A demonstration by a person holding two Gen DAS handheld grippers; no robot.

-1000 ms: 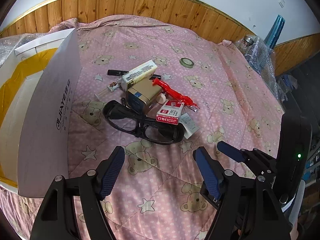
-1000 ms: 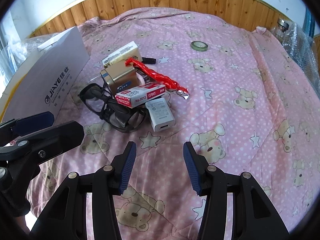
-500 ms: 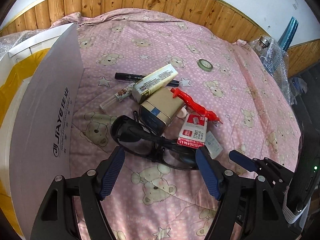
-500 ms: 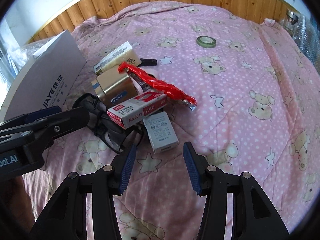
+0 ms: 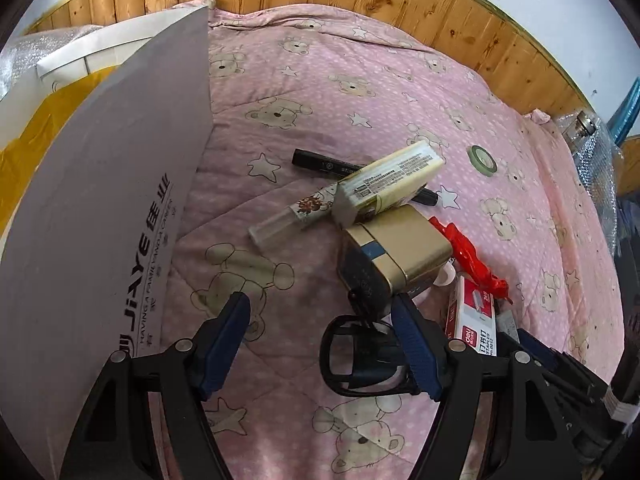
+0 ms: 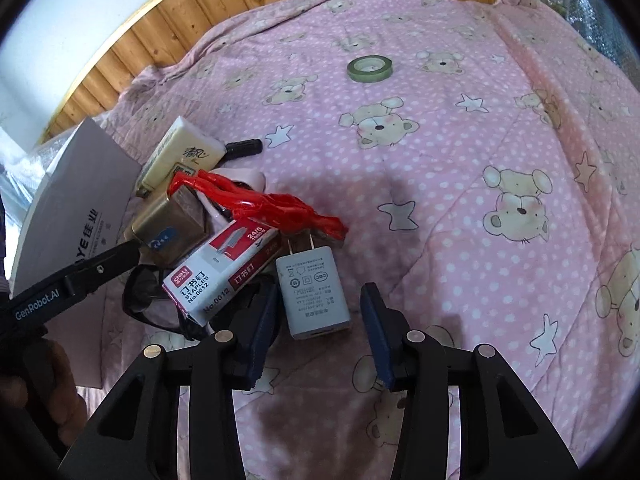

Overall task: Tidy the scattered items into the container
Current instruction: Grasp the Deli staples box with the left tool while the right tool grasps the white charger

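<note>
Grippers close on the pile, nothing held yet

Both tools are spread wide and empty. The right gripper straddles the white charger, its blue pads to either side of the plug body and not yet touching it. The left gripper hangs over the black glasses, with its right pad at the frame and its left pad over bare quilt. The container, a white box with a tall open flap, stands at the left edge of the bed, just beside the heap.

Risk lies mostly in the stacking. The charger's two prongs point under the crinkled red wrapper, and the staple box leans next to it; a lift from here would likely drag or tip those neighbours. The glasses are thin, springy and partly pinned under the gold box, so a pinch on one rim could twist them free or topple the cream packet resting above. The soft padded quilt gives under pressure, which may let the smooth, hard charger slide out of a shallow grip.

Elsewhere lie a black marker, a clear tube and a flat green tape roll well apart from the rest.
</note>
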